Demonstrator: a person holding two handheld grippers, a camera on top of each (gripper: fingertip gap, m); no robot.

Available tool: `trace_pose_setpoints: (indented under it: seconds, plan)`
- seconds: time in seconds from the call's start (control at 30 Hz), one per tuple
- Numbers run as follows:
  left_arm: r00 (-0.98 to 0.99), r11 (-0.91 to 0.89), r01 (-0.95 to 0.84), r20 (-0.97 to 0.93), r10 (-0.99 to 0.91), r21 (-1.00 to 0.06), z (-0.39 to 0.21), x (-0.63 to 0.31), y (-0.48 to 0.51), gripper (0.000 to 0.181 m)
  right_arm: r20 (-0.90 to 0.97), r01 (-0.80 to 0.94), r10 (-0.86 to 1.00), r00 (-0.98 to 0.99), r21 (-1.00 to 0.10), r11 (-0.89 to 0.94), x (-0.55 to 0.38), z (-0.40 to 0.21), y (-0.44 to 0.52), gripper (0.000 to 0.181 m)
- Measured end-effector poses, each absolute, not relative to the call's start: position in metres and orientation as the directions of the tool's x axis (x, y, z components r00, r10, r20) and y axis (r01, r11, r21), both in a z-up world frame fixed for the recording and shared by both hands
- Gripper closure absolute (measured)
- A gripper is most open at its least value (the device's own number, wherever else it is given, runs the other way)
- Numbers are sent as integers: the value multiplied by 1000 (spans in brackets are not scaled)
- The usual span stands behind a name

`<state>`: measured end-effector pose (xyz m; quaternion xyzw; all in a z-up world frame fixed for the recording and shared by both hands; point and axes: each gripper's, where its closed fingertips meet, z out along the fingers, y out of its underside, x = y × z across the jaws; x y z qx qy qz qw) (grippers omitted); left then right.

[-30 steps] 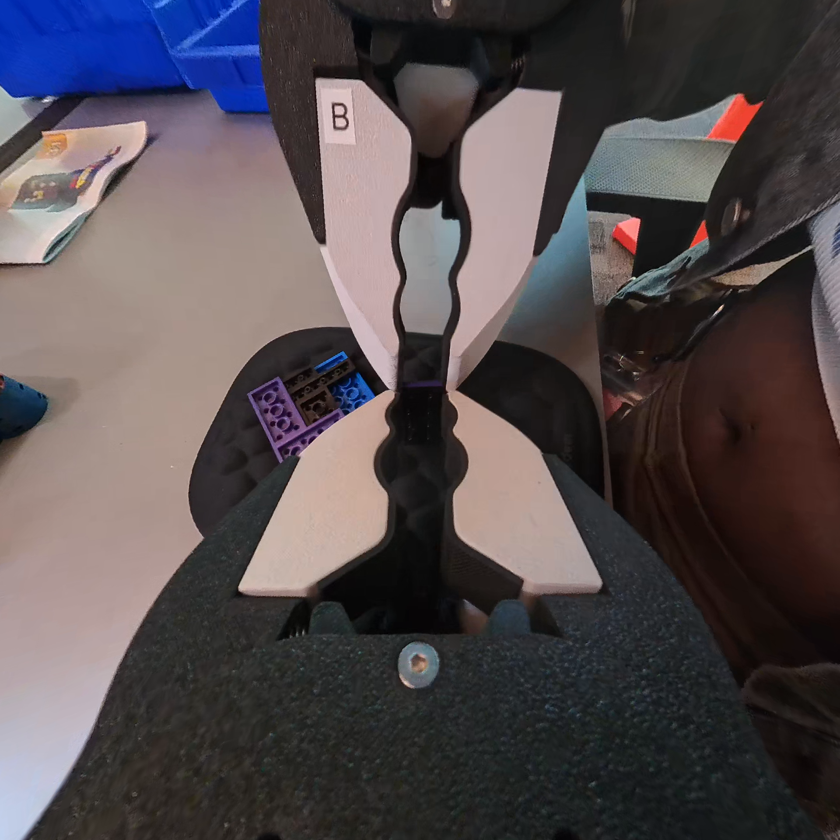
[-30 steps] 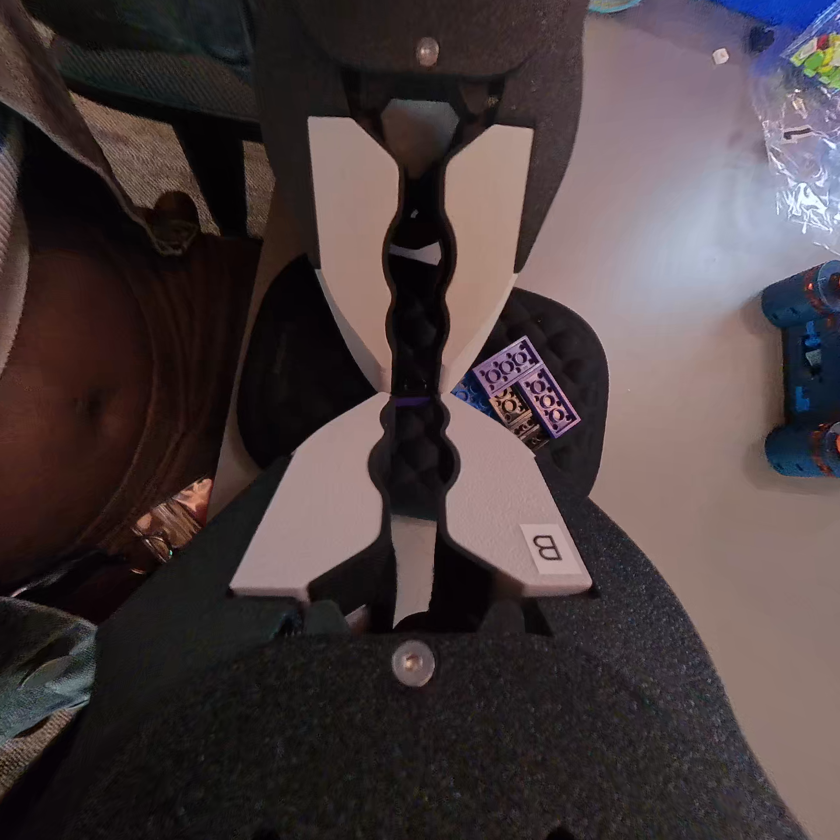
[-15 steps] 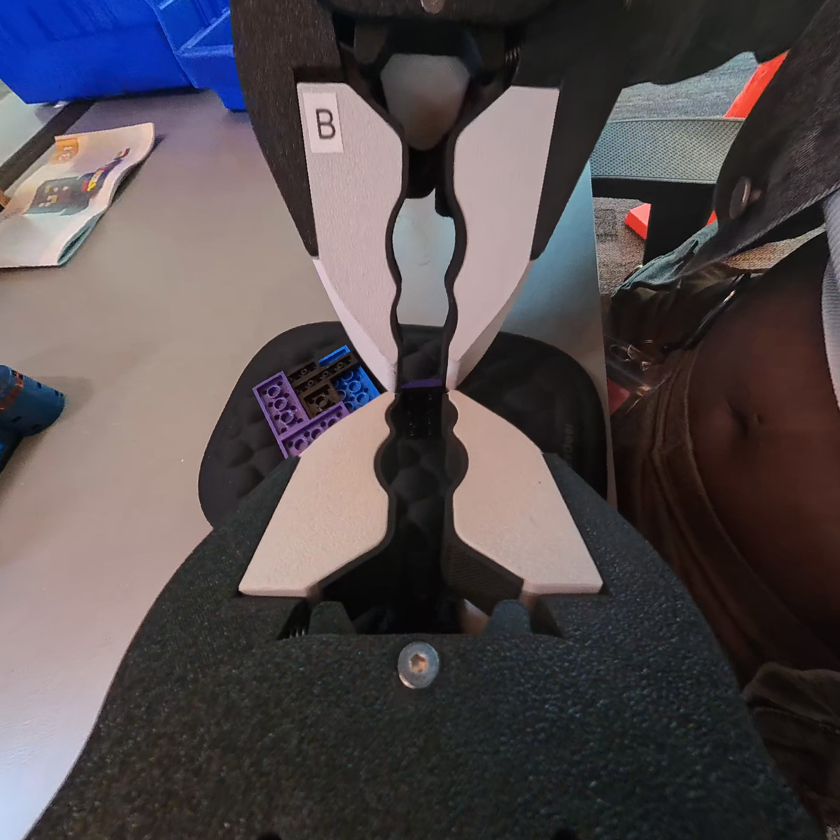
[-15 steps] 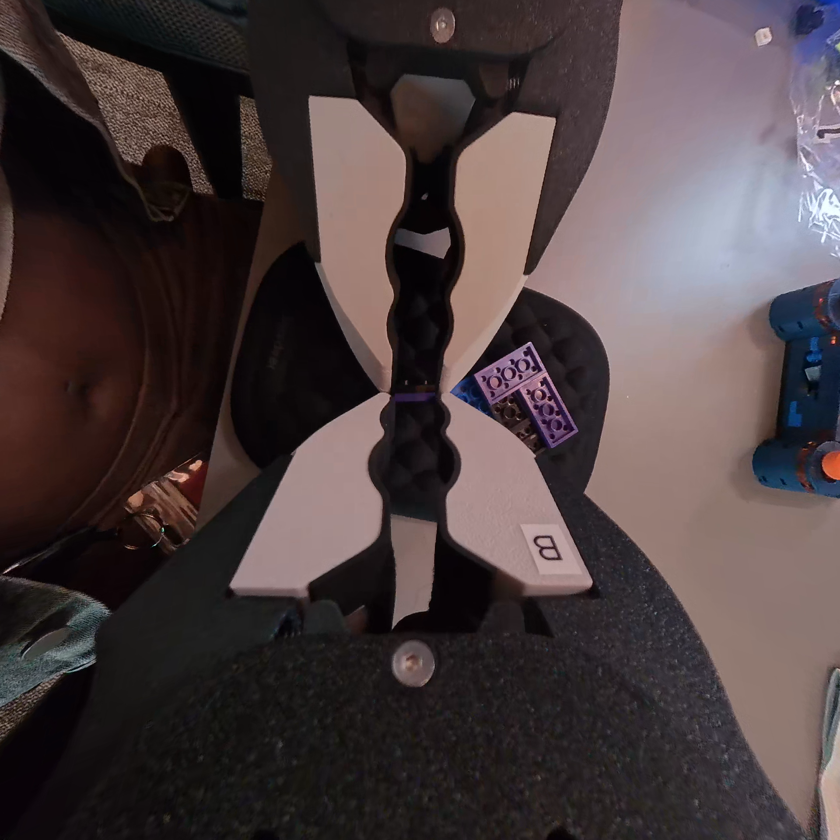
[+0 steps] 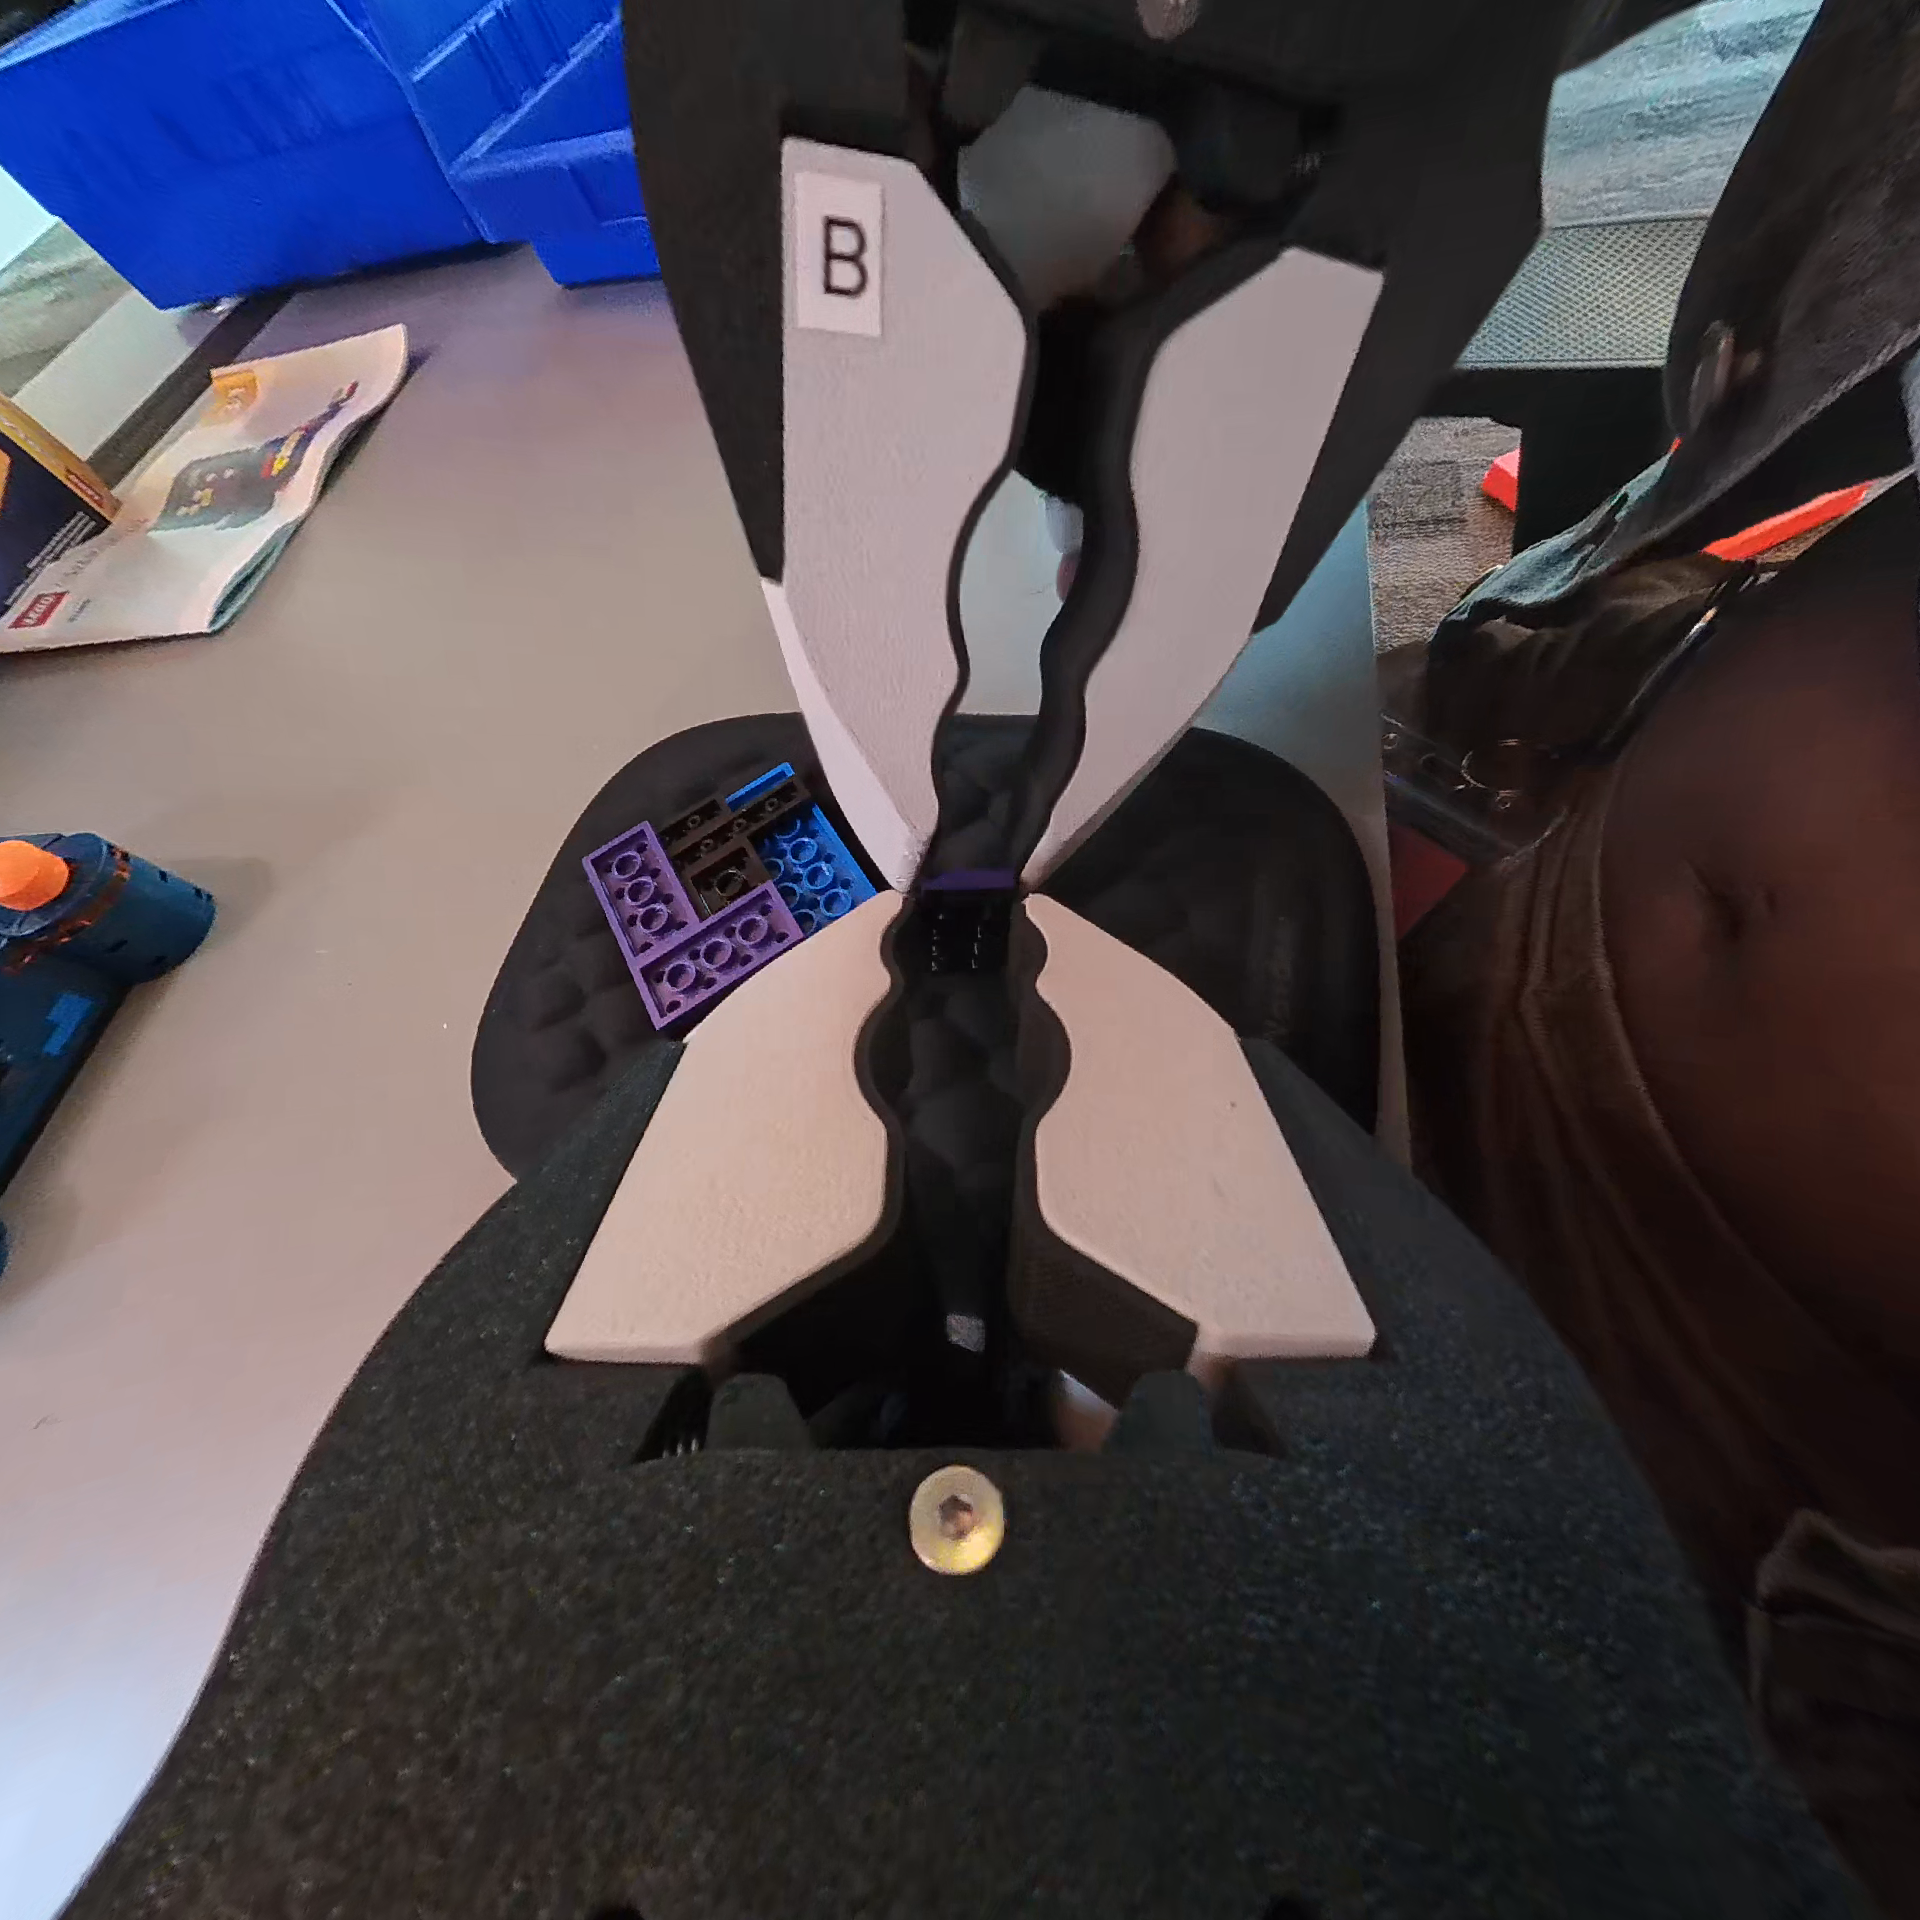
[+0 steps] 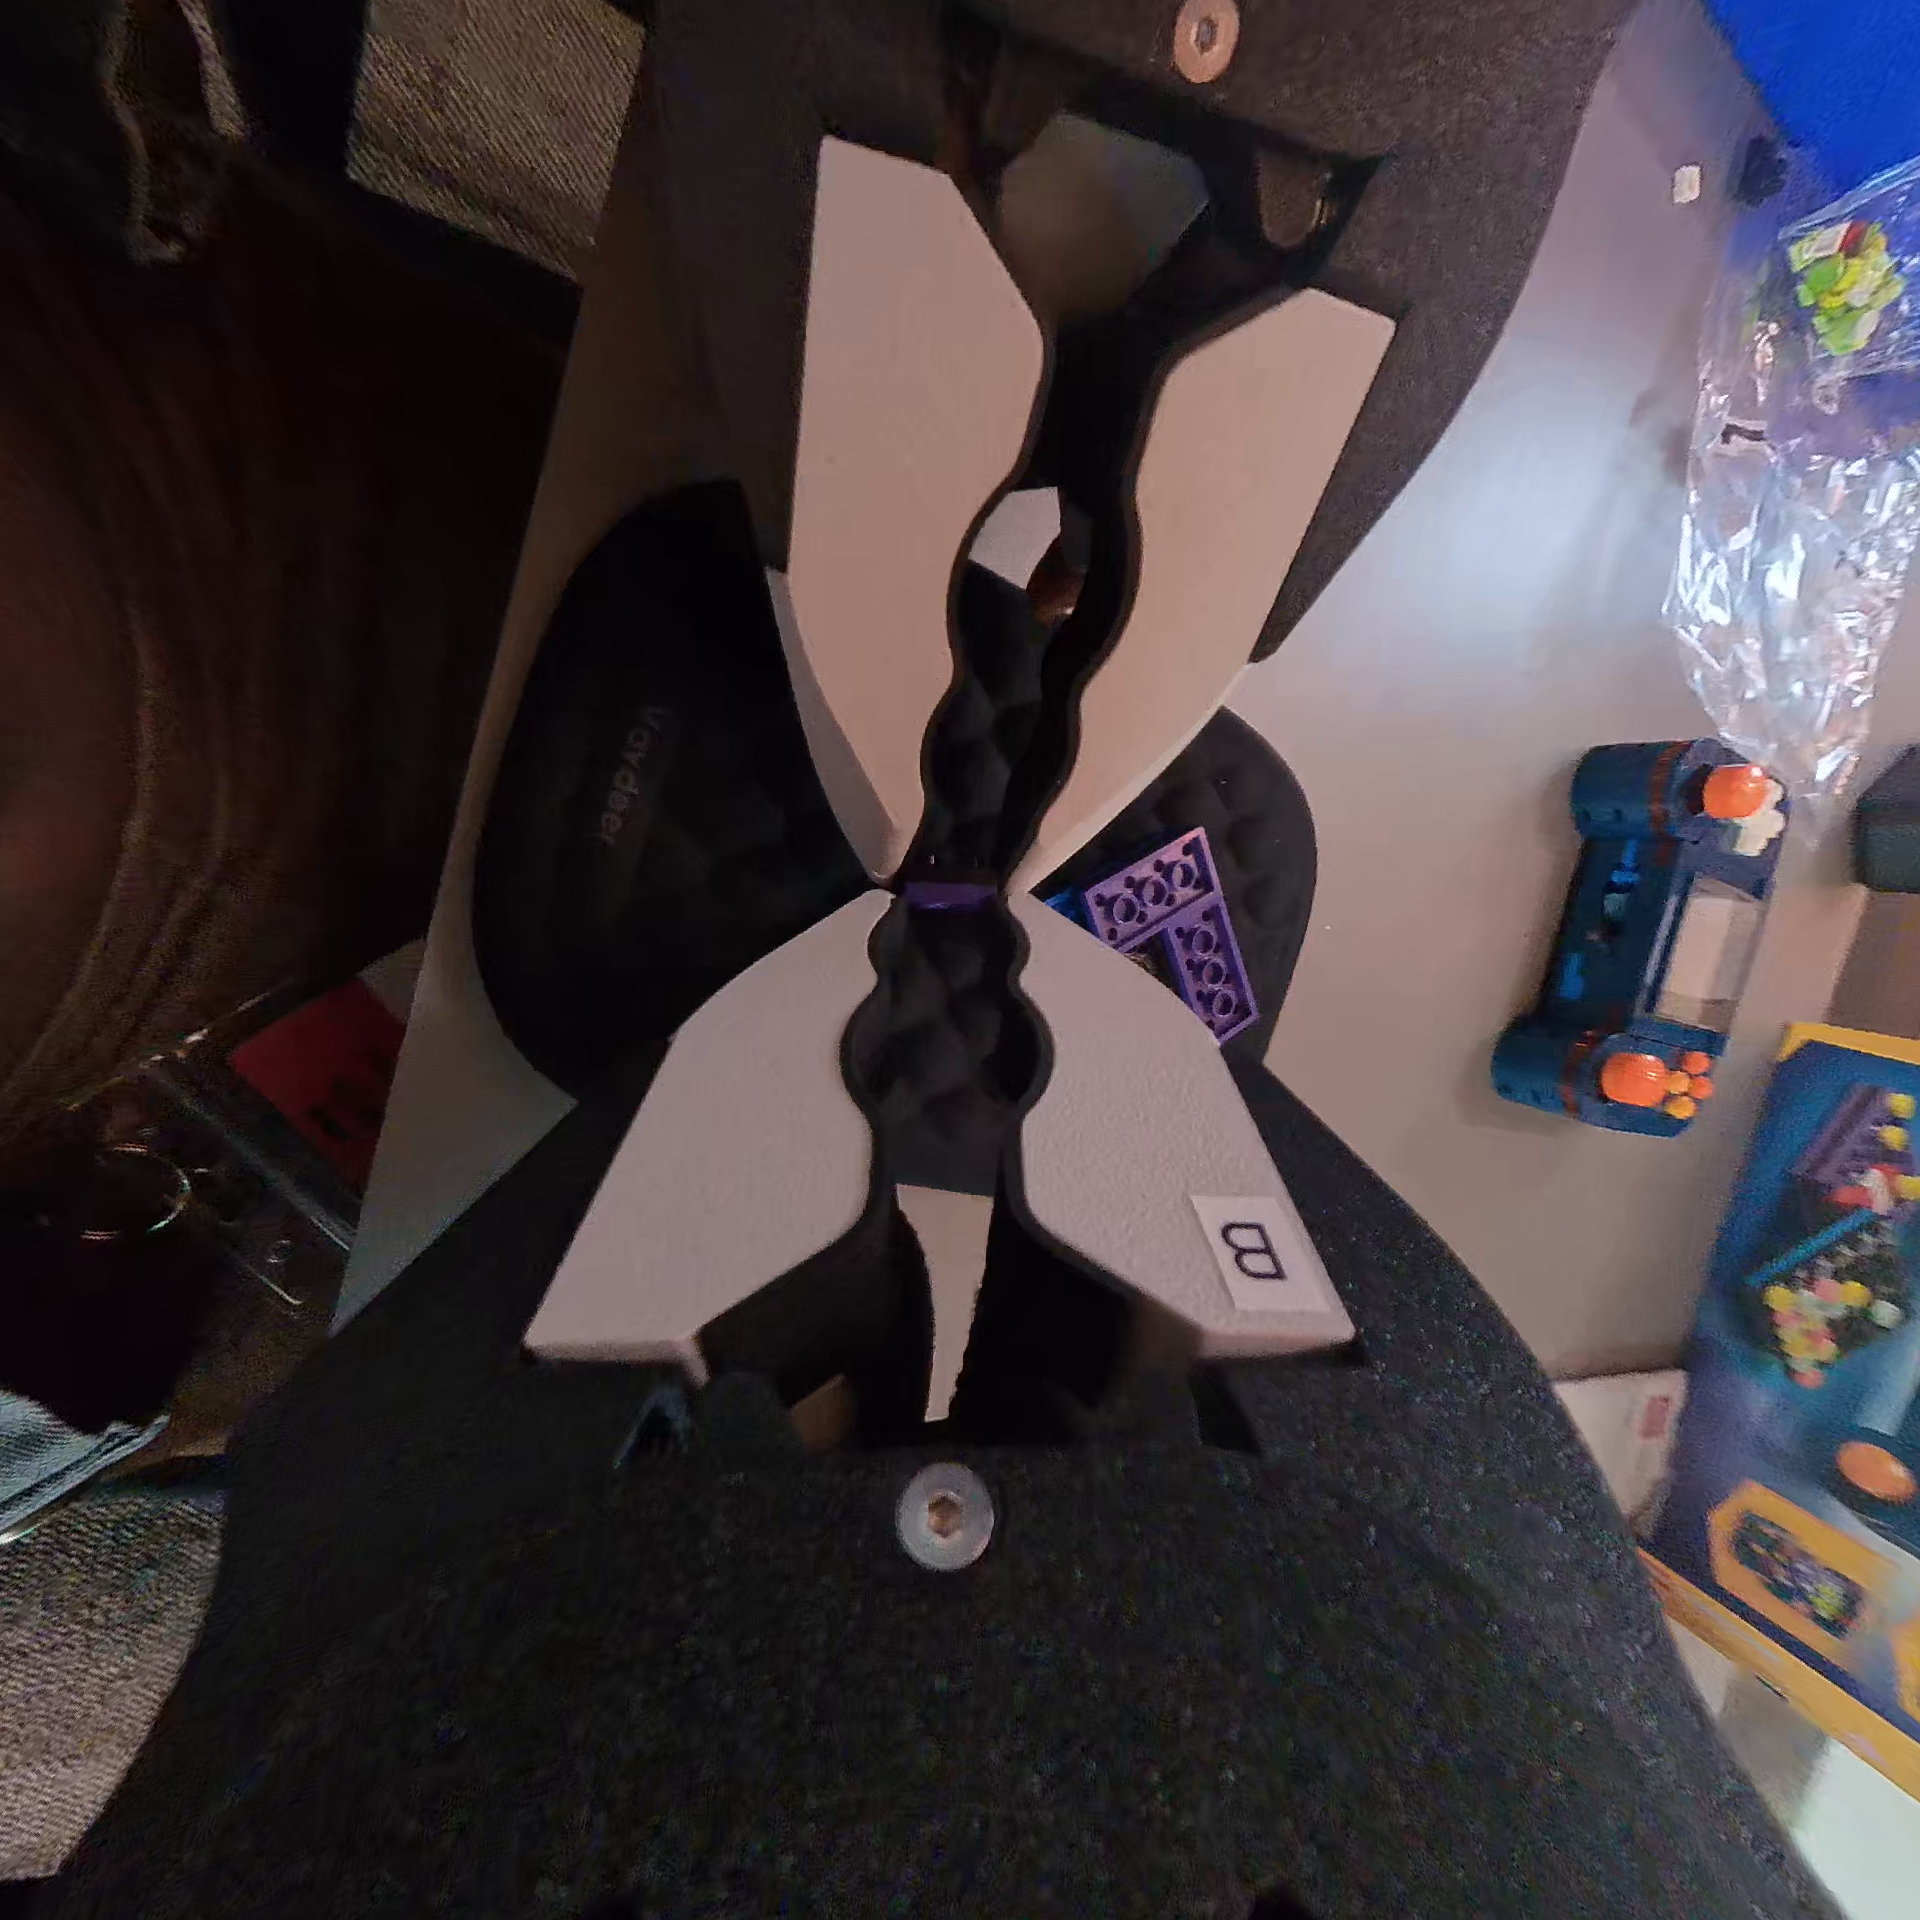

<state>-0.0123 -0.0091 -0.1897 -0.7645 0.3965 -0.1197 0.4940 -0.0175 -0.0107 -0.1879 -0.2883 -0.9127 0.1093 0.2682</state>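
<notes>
Far left: In my left wrist view, a dark blue brick-built game controller (image 5: 73, 935) with an orange knob lies on the grey surface (image 5: 416, 779).
Back left: An instruction booklet (image 5: 208, 499) lies flat, with blue plastic bins (image 5: 260, 135) behind it.
Left of centre: A black dimpled pad (image 5: 561, 1018) rests on the surface. On it sits a flat brick assembly (image 5: 717, 904) of purple, black and blue pieces, just beside both sets of fingertips.
Centre, near: My left hand-held gripper (image 5: 961, 914) reaches in from the bottom of the view. Its fingers are closed on a small black brick (image 5: 961, 940), above the pad.
Centre, far: My right hand-held gripper (image 5: 966, 868) comes in from the opposite side, tip to tip with the left one. It is clamped on a thin purple plate (image 5: 966, 881).
Contact: The purple plate touches the black brick, and the two are pressed together between the four fingertips. I cannot tell whether they are fully seated.
Right: A person's torso in a dark garment (image 5: 1714, 1039) fills the edge of the view, close to the surface.
Right wrist view, far right: Crumpled clear plastic bags (image 6: 1818, 468) of small parts lie beyond the controller. A colourful blue and yellow box (image 6: 1808, 1351) sits nearer to me.
</notes>
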Motion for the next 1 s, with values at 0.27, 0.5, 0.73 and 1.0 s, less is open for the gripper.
trace_pose_setpoints:
  seconds: [0.27, 0.5, 0.73, 1.0]
  plan:
    - [690, -190, -456, -211, -692, -870, -184, -23, -14, 165, 386, 543, 654, -651, -366, 756, -11, -197, 1, 181]
    - [664, -185, -447, -186, -724, -875, -184, -22, -13, 165, 192, 482, 764, -616, -675, 558, -23, -180, -16, 165]
    - [667, -200, -444, -173, -725, -874, -184, -20, -9, 165, 276, 481, 704, -654, -567, 669, -24, -179, -14, 169]
    - [665, -198, -450, -179, -725, -871, -184, -18, -8, 165, 290, 491, 713, -639, -560, 668, -23, -180, -11, 165]
